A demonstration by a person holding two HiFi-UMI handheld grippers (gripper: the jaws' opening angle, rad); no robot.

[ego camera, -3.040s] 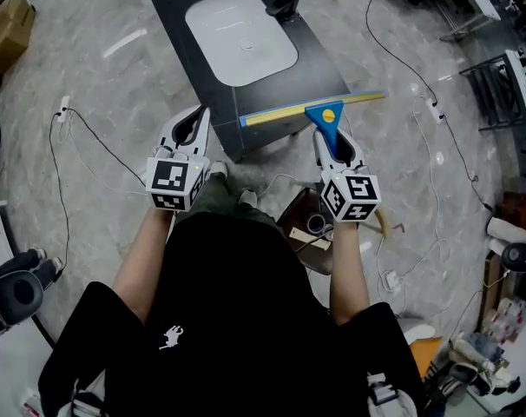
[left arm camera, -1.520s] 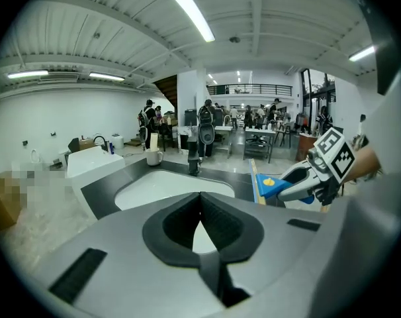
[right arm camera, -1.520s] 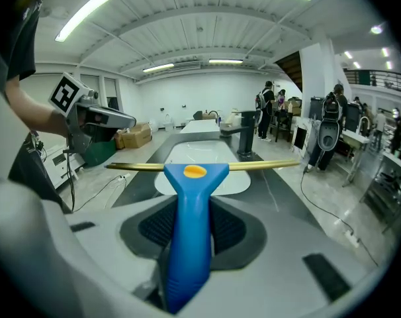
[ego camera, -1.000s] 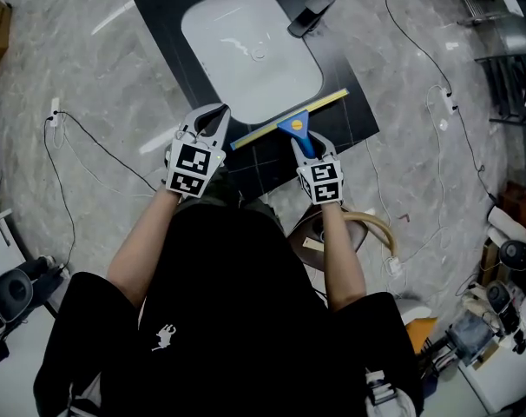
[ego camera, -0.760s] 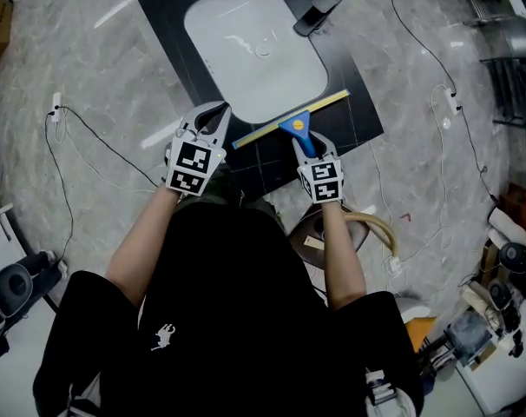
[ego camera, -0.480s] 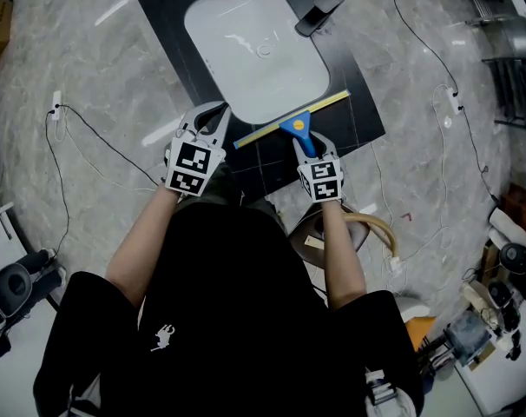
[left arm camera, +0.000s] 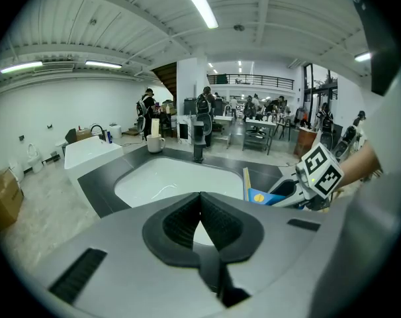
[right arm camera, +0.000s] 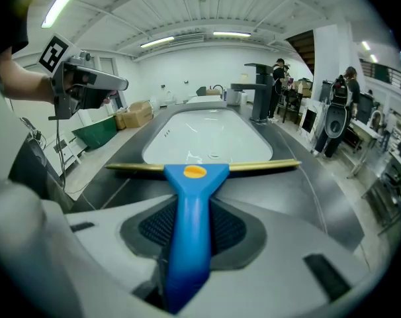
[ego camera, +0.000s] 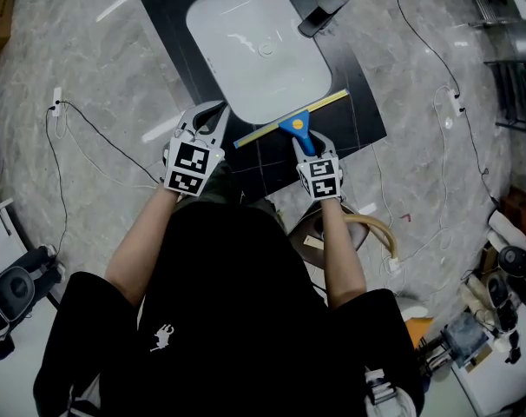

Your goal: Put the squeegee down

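The squeegee (ego camera: 295, 125) has a blue handle (right arm camera: 189, 204) and a yellow blade (right arm camera: 253, 165). My right gripper (ego camera: 307, 143) is shut on that handle (left arm camera: 261, 196) and holds the blade low across the black counter (ego camera: 178, 23), just at the near rim of the white sink basin (ego camera: 246, 50). Whether the blade touches the counter I cannot tell. My left gripper (ego camera: 216, 115) is shut and empty (left arm camera: 200, 203), hovering at the basin's near left corner; the right gripper view shows the left gripper (right arm camera: 118, 83) raised at the left.
A black faucet (ego camera: 324, 10) stands at the basin's far right edge. A white mug (left arm camera: 155, 143) sits on the counter's far side. Cables and a power strip (ego camera: 56, 108) lie on the marble floor; a coiled hose (ego camera: 376, 228) lies by my right.
The squeegee has come from the counter's near edge forward and down, to the basin's front rim. In the last second both grippers have barely shifted.
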